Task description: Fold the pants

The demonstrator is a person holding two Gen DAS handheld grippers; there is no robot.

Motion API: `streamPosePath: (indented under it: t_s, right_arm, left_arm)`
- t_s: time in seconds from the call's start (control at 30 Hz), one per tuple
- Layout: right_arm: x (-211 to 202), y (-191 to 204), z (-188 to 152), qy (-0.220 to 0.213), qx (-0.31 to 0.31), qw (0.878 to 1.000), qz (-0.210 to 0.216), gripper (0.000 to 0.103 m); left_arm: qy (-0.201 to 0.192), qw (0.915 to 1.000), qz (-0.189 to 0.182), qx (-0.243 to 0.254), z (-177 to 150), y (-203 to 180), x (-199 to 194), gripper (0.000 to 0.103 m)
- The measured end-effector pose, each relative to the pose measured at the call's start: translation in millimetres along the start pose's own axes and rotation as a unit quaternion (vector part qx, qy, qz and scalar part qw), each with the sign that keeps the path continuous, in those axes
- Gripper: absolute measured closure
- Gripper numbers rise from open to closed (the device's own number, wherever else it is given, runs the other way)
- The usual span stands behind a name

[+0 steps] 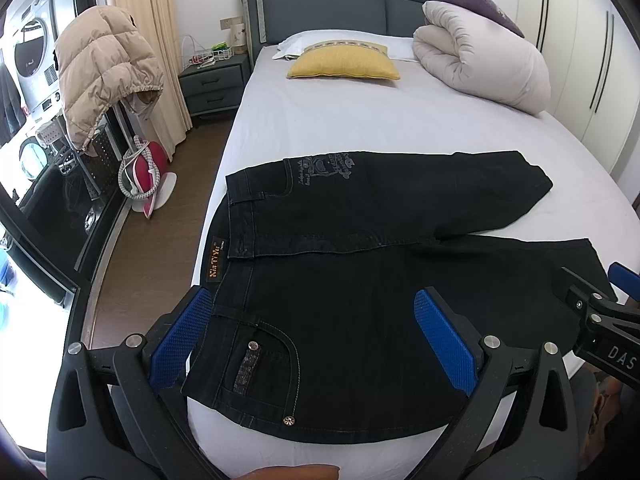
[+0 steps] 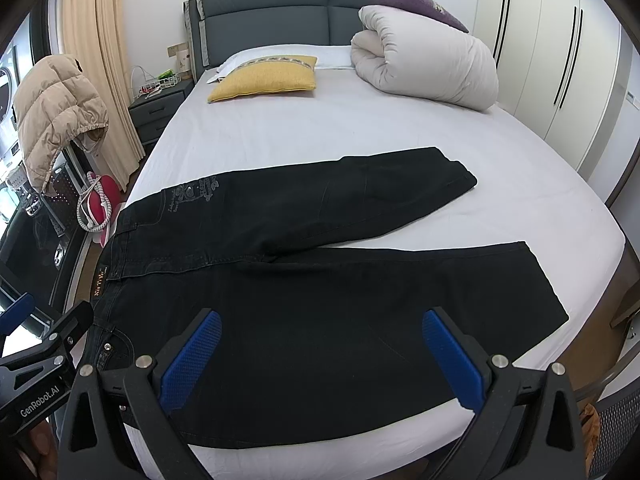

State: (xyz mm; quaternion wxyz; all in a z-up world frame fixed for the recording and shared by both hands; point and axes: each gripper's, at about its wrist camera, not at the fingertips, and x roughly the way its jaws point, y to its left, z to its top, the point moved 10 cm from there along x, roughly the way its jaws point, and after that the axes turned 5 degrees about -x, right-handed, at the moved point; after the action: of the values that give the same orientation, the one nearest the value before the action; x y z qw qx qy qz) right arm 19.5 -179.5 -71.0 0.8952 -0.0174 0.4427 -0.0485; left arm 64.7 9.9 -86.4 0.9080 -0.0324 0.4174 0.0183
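Waistband label: a brown patch [image 1: 216, 257] inside the waistband of the black denim pants [image 1: 360, 280] is showing orange lettering, seemingly "Xin YiYu".
Right gripper body: the black gripper [image 1: 608, 344], entering at 3 o'clock in the left wrist view, is showing "DAS", cut off.
Left gripper body: the black gripper [image 2: 40, 396], at 8 o'clock in the right wrist view, is reading "GenRobot.AI".
Hip print: grey script [image 1: 324, 166] is staying illegible.
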Motion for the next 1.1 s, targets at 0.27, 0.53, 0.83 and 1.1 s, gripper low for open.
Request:
streamPosePath:
  t_s: [0.27,0.53,0.83,1.1]
  right_arm:
    - [0.2,-0.3,-0.3,0.001,0.0,1.0,0.0,0.0]
    - [0.3,0.0,-0.3,0.001,0.001,1.0,0.001,0.0]
    - [0.5,0.0,-1.0,0.001,0.001,1.0,0.001,0.0]
    - [0.5,0.0,-1.0,0.001,0.001,1.0,0.001,0.0]
  left_arm:
    - [0.002,1.0,0.0,0.0,-1.1,0.5,1.0,0.0]
    - [0.002,1.0,0.001,0.001,-0.8,-0.1,0.9,0.0]
    - [0.003,1.0,0.0,0.001,-2.1,0.1,2.5,0.0]
    - [0.003,1.0,0.001,0.001,-1.9,-0.1,2.3,0.0]
